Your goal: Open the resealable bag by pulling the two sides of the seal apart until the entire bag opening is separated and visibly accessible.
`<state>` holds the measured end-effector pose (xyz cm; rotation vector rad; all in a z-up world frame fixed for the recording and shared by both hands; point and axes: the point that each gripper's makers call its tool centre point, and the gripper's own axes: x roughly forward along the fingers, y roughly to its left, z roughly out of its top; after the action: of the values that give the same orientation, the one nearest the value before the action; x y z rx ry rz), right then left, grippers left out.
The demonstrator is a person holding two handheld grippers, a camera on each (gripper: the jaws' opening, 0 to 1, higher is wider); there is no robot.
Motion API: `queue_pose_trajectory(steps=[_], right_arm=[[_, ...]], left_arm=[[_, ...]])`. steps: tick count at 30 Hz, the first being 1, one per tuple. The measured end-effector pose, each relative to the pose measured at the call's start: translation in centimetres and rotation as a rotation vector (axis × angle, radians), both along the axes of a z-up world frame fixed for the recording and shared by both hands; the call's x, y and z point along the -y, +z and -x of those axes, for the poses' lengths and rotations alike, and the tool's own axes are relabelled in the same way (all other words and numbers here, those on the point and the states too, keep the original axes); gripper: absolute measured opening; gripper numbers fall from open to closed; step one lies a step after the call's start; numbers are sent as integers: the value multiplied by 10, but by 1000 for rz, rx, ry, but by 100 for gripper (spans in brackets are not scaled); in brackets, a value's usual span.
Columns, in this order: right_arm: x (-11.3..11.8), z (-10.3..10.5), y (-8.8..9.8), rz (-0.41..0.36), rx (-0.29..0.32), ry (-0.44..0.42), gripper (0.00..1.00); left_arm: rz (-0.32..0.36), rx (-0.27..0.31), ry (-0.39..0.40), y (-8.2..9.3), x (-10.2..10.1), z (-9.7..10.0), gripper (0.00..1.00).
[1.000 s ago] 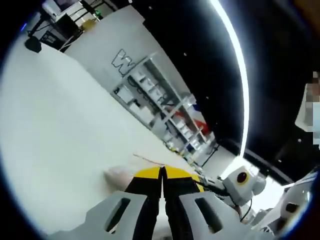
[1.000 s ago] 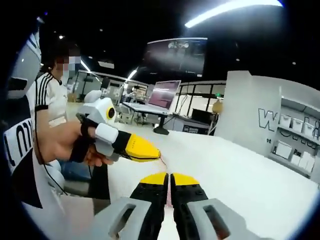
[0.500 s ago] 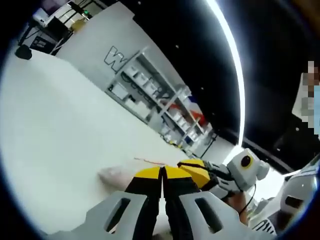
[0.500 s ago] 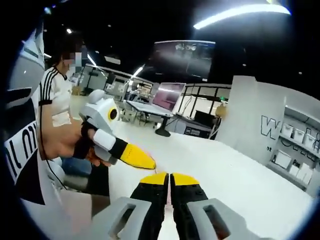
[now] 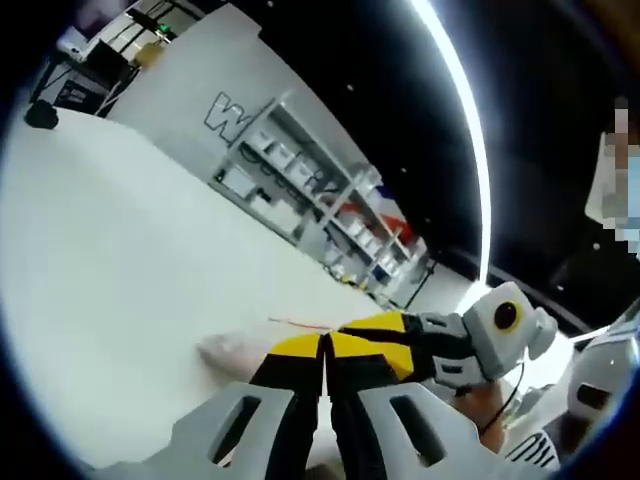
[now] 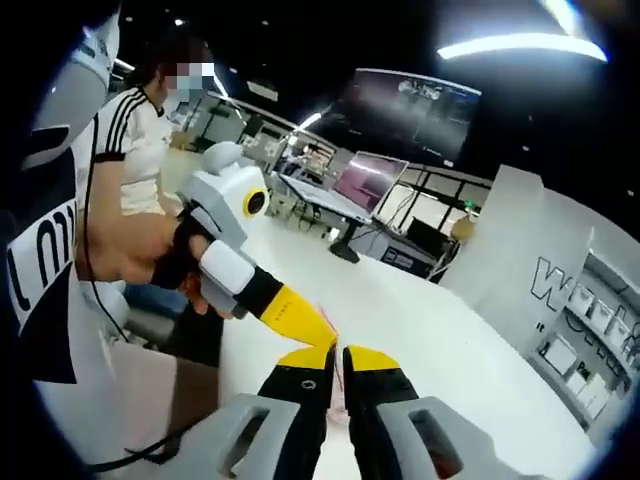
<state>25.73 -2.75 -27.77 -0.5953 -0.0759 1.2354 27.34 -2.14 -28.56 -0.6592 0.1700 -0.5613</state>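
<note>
The clear resealable bag (image 5: 226, 351) lies on the white table, a thin red seal strip (image 5: 298, 323) at its top edge. My left gripper (image 5: 325, 343) has its yellow-tipped jaws pressed together on the bag's edge. The right gripper (image 5: 350, 328) reaches in from the right, its tip right beside them. In the right gripper view my right gripper (image 6: 340, 354) is shut too, with a sliver of pinkish bag film (image 6: 340, 386) between the jaws. The left gripper (image 6: 322, 338), held by a hand (image 6: 140, 262), touches tips with it from the left. Most of the bag is hidden behind the jaws.
The white table (image 5: 110, 240) stretches far and left. Shelves with bins (image 5: 300, 195) and a lettered panel (image 5: 215, 115) stand beyond it. A laptop (image 6: 368, 185) sits at the table's far end. A person in a striped shirt (image 6: 130, 150) is seated at the left.
The two grippers have drawn closer, so their tips now meet at the seal. Both views have tilted with the hands. The bag stays on the table.
</note>
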Motion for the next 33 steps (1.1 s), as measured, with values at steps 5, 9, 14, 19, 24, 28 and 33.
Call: queue_pose_trajectory(steps=[5, 9, 14, 19, 24, 28, 33], right_arm=[[-1, -1, -2, 18, 1, 3, 0], [0, -3, -3, 27, 1, 0, 0], [0, -3, -4, 33, -6, -1, 0], [1, -4, -3, 33, -11, -11, 0], [2, -6, -2, 22, -6, -23, 0], [4, -8, -2, 22, 7, -37, 0], [6, -12, 2, 12, 27, -51, 0]], left_arm=[[-9, 3, 2, 0, 0, 0, 1], [-24, 2, -1, -2, 1, 0, 1], [-42, 1, -2, -2, 1, -1, 1], [-73, -7, -7, -4, 2, 1, 1], [-96, -24, -21, -9, 6, 2, 0], [-108, -34, -33, -12, 9, 4, 0], [-108, -47, -58, -14, 13, 6, 0]])
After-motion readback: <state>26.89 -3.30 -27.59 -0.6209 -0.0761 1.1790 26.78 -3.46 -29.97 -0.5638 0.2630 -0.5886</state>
